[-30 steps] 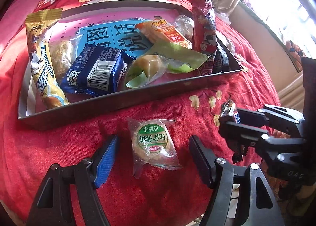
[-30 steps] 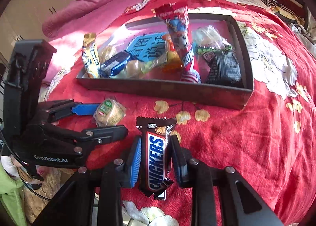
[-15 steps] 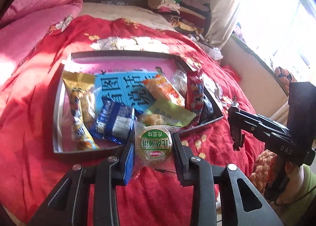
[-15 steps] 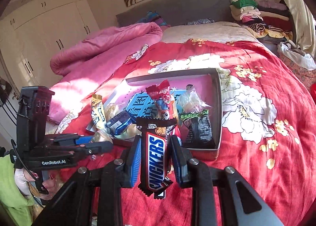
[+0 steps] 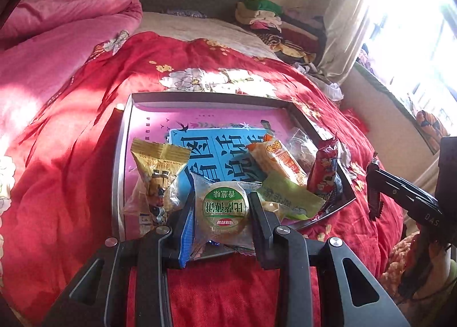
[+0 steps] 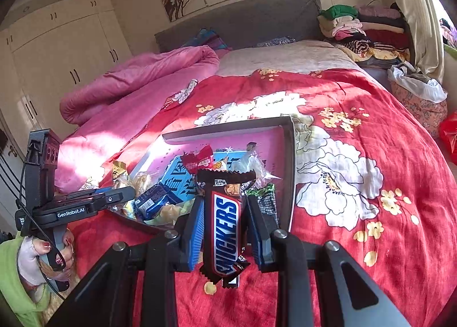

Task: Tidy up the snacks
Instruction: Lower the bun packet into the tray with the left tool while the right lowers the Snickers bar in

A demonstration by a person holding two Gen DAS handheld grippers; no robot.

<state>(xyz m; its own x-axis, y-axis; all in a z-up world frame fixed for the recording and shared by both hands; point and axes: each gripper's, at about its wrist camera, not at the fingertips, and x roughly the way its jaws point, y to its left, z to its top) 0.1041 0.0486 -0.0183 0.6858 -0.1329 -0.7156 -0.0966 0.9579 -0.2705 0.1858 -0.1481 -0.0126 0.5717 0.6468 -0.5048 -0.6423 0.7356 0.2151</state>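
Red bedspread [image 5: 71, 184] under grey tray [image 5: 120, 172]. Left tool [image 5: 221, 209] clamps round pastry packet [image 5: 224, 209]; right tool [image 6: 225, 229] clamps Snickers bar [image 6: 225, 224].

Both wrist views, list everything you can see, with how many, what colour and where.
tray: one, grey rim, pink liner, on the bedspread
bedspread: one, red with flowers, over the bed
duvet: one, pink, bunched at the bed's far left
clothes: one pile, mixed colours, by the headboard
tray snacks: several; gold packet, orange packet, red packet, green packet, blue packet, black packet
biscuit: one, green label, in left tool
Snickers: one, brown, in right tool
left tool: black, shut on biscuit
right tool: black, shut on Snickers
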